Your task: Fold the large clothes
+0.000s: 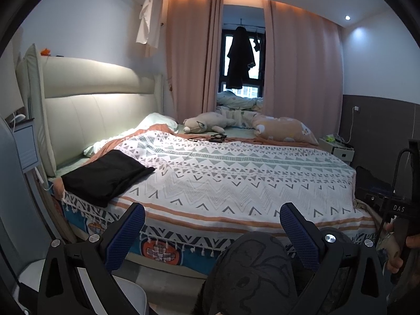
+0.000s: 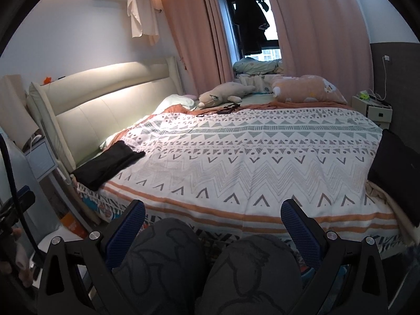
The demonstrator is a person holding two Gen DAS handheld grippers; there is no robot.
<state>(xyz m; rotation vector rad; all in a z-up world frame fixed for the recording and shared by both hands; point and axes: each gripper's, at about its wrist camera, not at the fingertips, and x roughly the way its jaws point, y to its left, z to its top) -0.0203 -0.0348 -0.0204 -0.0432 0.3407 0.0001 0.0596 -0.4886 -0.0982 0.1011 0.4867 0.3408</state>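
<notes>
A folded black garment (image 1: 107, 174) lies on the near left corner of the bed; it also shows in the right wrist view (image 2: 107, 165). A second dark garment (image 2: 396, 176) lies on the bed's right edge, and shows in the left wrist view (image 1: 372, 181). My left gripper (image 1: 212, 219) is open and empty, held before the bed's front edge. My right gripper (image 2: 212, 218) is open and empty too, above the person's knees (image 2: 168, 257). Both stand well short of either garment.
The bed carries a patterned white blanket (image 1: 236, 173), a plush toy (image 1: 204, 126), a pillow (image 1: 283, 130) and black cables (image 1: 212, 138). A padded headboard (image 1: 99, 99) stands left. A nightstand (image 2: 372, 110) stands far right. A dark coat (image 1: 240, 57) hangs at the window.
</notes>
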